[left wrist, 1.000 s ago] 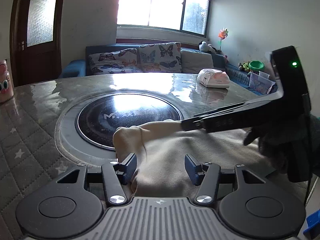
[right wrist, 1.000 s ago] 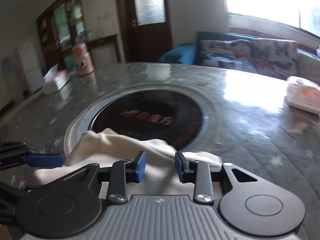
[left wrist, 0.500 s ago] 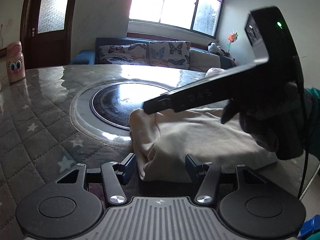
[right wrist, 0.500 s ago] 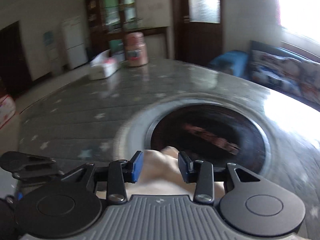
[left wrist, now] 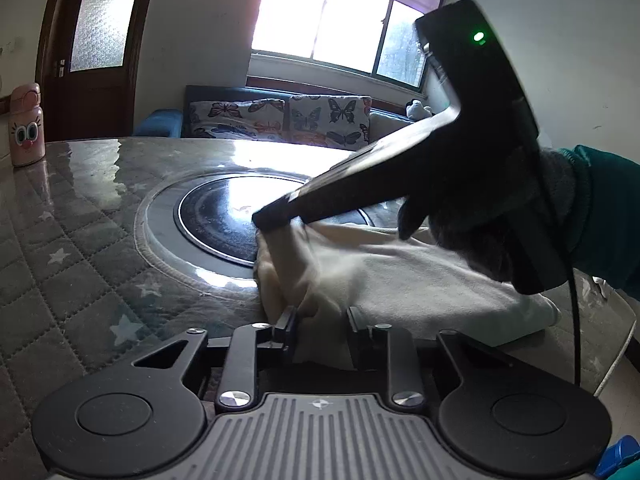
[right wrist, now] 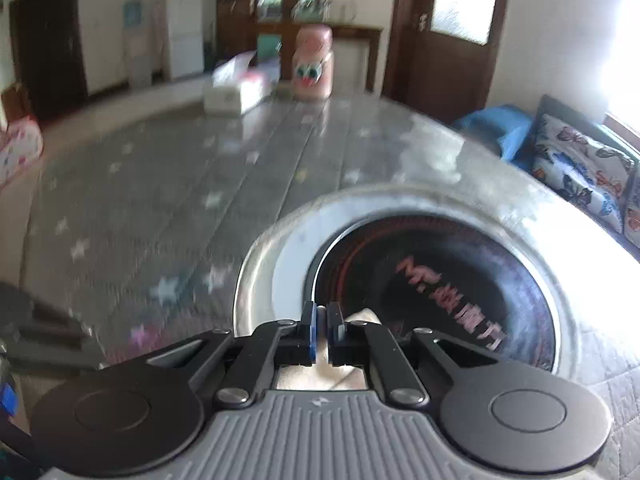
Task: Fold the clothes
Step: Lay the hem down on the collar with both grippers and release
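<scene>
On the far left of the left wrist view, well away from the fingers, a pink bottle with cartoon eyes stands on the gray star table cover. Ahead of the fingers lies the round black cooktop, partly hidden by cloth. The left gripper has its 2 fingers apart, and a fold of the cream garment sits between them; its near edge is hidden under the gripper body. The garment spreads forward and to the right on the table. Above it reaches the right gripper, its tip touching the cloth's far left corner. A gloved hand holds it and covers part of the garment.

In the right wrist view, which is blurry, a tissue box and the same pink bottle stand far ahead. The right gripper has its 2 fingers almost together, pinching a bit of cream garment. Most of the cloth is hidden beneath the gripper. The cooktop lies just right of the fingers.
</scene>
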Demonstrator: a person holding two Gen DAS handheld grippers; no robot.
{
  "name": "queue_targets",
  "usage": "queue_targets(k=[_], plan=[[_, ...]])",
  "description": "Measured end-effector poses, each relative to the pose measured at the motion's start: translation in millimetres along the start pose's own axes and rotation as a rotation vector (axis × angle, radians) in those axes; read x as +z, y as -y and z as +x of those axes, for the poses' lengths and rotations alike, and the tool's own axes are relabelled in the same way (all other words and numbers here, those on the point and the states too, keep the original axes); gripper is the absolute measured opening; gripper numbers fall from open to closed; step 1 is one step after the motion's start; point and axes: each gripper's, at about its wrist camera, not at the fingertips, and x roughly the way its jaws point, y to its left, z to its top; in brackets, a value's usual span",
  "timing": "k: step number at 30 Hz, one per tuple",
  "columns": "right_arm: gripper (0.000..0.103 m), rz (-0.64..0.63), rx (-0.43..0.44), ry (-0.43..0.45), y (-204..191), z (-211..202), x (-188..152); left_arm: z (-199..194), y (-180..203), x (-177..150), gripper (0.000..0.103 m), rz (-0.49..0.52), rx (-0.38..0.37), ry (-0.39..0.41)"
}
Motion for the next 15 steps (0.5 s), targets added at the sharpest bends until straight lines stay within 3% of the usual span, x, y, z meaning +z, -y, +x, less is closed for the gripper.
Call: queue_targets(k=[4, 10, 15], plan=[[0.004, 0.069, -0.001, 0.031, 5.9, 3.2, 0.8, -1.0, -10.5, -2.2, 0.019, -0.052, -0.005, -0.021], [0.004, 0.144, 0.024, -0.02, 7.5, 37.0, -13.1, -3.8, -17.8, -4.9, 0.021, -0.102, -0.006, -0.041], [0.01, 0.221, 0.048, 0.04, 23.3, 14.9, -9.9, -14.2, -21.2, 0.8, 0.024, -0.1, 0.002, -0.032]])
